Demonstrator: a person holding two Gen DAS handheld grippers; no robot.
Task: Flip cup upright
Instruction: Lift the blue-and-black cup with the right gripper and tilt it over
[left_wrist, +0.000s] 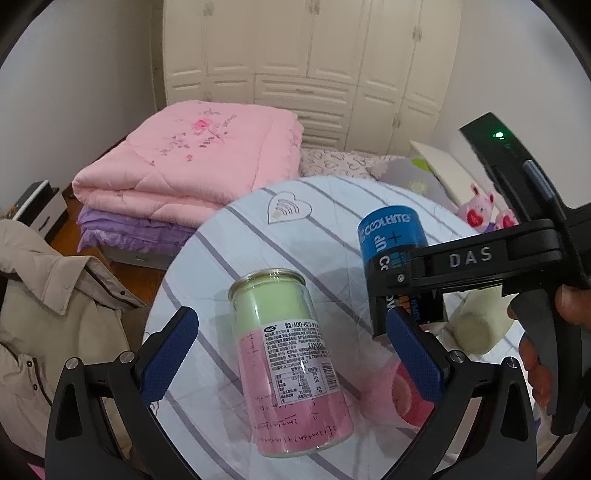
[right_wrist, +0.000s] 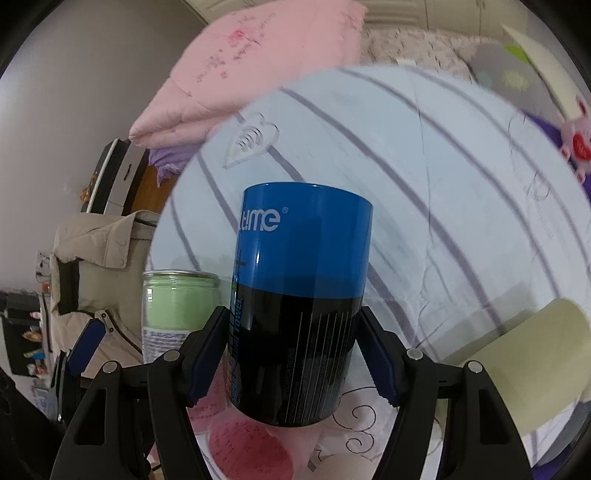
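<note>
My right gripper (right_wrist: 291, 354) is shut on a blue and black cylindrical cup (right_wrist: 299, 306) and holds it above the table; its print reads upside down in the left wrist view (left_wrist: 391, 236). My left gripper (left_wrist: 291, 354) is open and empty, its blue pads on either side of a green and pink glass jar (left_wrist: 288, 362), not touching it. The jar also shows in the right wrist view (right_wrist: 173, 310), to the left of the cup.
A round table with a striped white cloth (left_wrist: 258, 229) holds a pale cream cup lying on its side (left_wrist: 476, 325) and a pink cup (left_wrist: 410, 398). Folded pink and purple quilts (left_wrist: 184, 166) lie behind. A beige coat (left_wrist: 48, 314) hangs at the left.
</note>
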